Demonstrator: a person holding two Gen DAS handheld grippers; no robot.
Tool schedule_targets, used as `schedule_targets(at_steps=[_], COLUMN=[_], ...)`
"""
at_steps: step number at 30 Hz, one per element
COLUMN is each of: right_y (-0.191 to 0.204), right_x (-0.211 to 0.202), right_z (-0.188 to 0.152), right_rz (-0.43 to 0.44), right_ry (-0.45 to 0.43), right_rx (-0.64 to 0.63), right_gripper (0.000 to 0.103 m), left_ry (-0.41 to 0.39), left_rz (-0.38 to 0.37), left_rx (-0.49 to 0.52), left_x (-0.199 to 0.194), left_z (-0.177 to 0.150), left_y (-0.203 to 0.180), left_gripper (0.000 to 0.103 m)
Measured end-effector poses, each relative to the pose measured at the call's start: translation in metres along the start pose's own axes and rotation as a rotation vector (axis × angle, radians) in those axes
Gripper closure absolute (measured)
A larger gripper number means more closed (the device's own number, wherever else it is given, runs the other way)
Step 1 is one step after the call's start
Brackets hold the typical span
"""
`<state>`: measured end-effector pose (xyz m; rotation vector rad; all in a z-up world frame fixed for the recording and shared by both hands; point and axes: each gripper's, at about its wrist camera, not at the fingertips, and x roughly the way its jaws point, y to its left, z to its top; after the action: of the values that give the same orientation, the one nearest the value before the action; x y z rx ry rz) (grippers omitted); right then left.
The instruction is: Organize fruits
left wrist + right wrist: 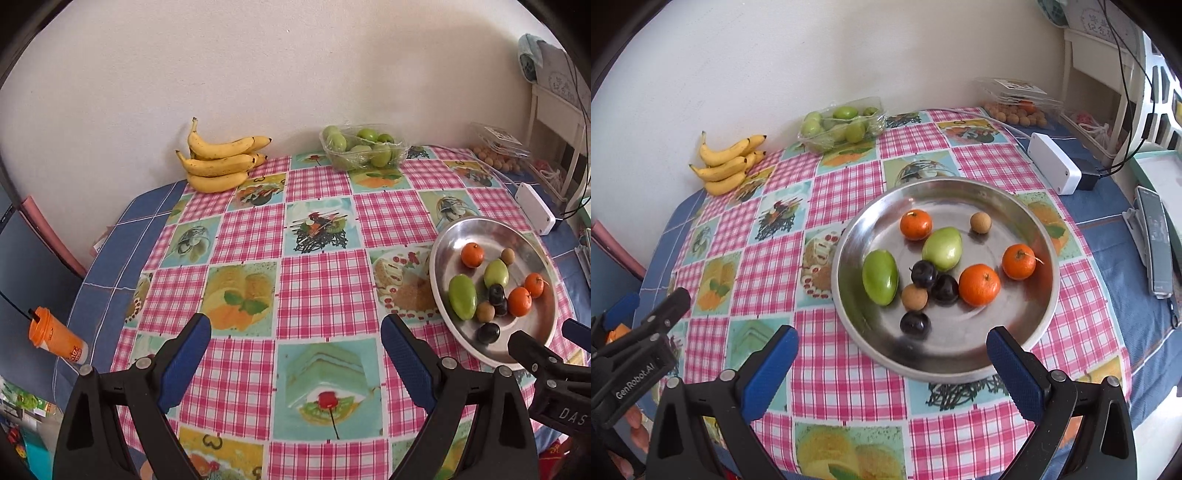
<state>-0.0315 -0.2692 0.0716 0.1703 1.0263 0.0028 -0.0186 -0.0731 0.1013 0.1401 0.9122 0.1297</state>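
Beyond right claw (892, 363): plate (1027, 218) of fruit.

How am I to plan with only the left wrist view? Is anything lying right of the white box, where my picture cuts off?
Observer: Yes. A grey handset lies on the blue cloth, right of the white box.
Operator: Is the right gripper holding fruit? I see just one finger.
Observer: No. The right gripper is open with nothing between its fingers, facing the steel plate.
Operator: How many dark fruits are on it?
Observer: Three dark fruits.
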Motion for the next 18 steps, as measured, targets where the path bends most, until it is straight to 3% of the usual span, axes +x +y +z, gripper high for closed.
schedule_targets(at_steps=[18], right_y=[0.006], right_x=[-0.001], right_z=[-0.020], right_rz=[-0.031], right_ry=[0.003], right_rx=[-0.029], right_gripper=[0.000], left_ry=[0.042], left_rz=[0.000], left_rx=[-0.037], left_x=[0.004], left_z=[-0.030], left_y=[0.016], left_gripper=[0.009])
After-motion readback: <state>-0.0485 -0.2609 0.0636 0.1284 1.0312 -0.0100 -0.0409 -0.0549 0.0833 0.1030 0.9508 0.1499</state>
